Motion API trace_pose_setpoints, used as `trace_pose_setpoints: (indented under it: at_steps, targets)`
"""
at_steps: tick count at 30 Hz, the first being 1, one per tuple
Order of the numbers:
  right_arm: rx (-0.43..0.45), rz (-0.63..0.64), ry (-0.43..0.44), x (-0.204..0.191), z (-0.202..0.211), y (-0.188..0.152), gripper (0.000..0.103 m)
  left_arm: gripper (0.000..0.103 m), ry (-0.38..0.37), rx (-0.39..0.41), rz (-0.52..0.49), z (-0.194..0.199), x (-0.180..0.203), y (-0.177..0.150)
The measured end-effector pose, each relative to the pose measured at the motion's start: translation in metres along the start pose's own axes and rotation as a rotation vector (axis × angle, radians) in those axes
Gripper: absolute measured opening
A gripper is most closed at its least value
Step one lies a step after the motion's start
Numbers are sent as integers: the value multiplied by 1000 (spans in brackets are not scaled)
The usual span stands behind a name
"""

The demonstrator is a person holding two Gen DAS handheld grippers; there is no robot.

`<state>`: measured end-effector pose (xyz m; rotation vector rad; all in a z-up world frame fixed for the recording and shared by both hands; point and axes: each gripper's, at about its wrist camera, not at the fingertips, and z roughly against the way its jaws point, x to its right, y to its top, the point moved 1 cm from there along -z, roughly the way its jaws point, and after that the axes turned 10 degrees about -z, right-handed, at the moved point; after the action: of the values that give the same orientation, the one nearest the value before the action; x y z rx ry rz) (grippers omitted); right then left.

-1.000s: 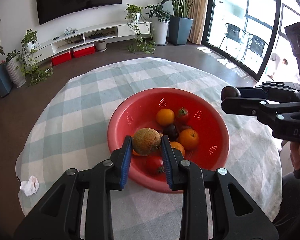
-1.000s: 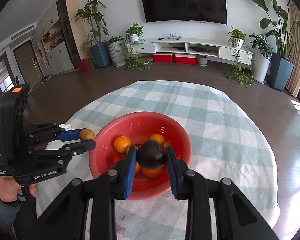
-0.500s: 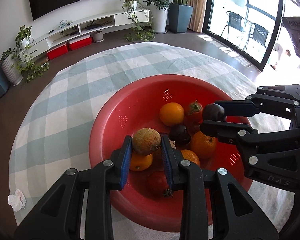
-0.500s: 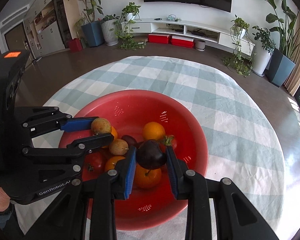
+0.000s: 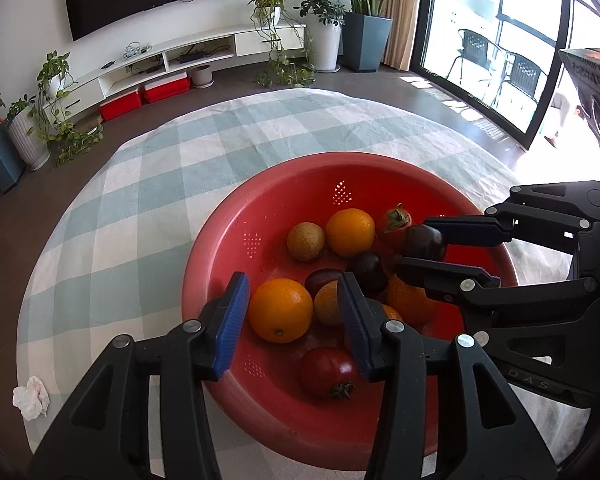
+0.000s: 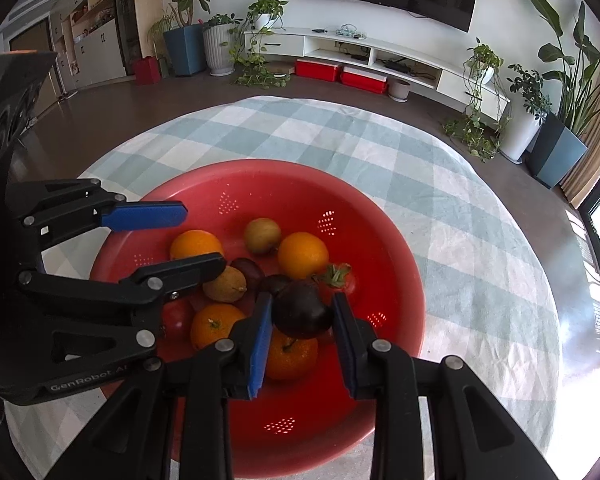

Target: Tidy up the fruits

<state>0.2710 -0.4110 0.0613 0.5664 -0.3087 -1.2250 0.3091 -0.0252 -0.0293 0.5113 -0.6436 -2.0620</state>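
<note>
A red perforated bowl [image 5: 220,248] [image 6: 400,248] on the checked cloth holds oranges, tomatoes, dark plums and brown fruits. My left gripper [image 5: 292,312] [image 6: 188,236] hangs over the bowl's near side. Its jaws are opening and nothing is between them; an orange [image 5: 280,310] lies in the bowl below. A brown round fruit [image 5: 306,241] [image 6: 263,235] rests loose in the bowl beside another orange [image 5: 350,232]. My right gripper [image 6: 302,332] [image 5: 422,246] is shut on a dark plum [image 6: 302,310] [image 5: 424,242], held just above the fruit pile.
A crumpled white tissue [image 5: 31,397] lies on the round table's cloth [image 5: 160,184] at the near left edge. Bare cloth surrounds the bowl. Beyond the table are the floor, potted plants and a low TV shelf.
Both grippers came down over the bowl. The left jaws have spread and let go of the brown fruit, which now lies in the bowl's far side. The right gripper keeps the plum.
</note>
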Motion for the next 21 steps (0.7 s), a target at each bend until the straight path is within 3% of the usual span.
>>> trace_pose_setpoints:
  at_steps: [5, 10, 11, 16, 21]
  targets:
    - [3, 2, -2, 0, 0, 0, 33, 45, -3, 16, 7, 7, 0, -1]
    - [11, -2, -15, 0, 1, -1, 38, 56, 21, 61, 22, 27, -1, -1]
    - [18, -7, -21, 1, 3, -1, 46, 60, 29, 76, 26, 34, -1, -1]
    - [74, -60, -16, 8, 24, -1, 67, 99, 83, 181, 55, 75, 0, -6]
    - [167, -83, -24, 10, 61, -5, 74, 103, 160, 291, 56, 126, 11, -20]
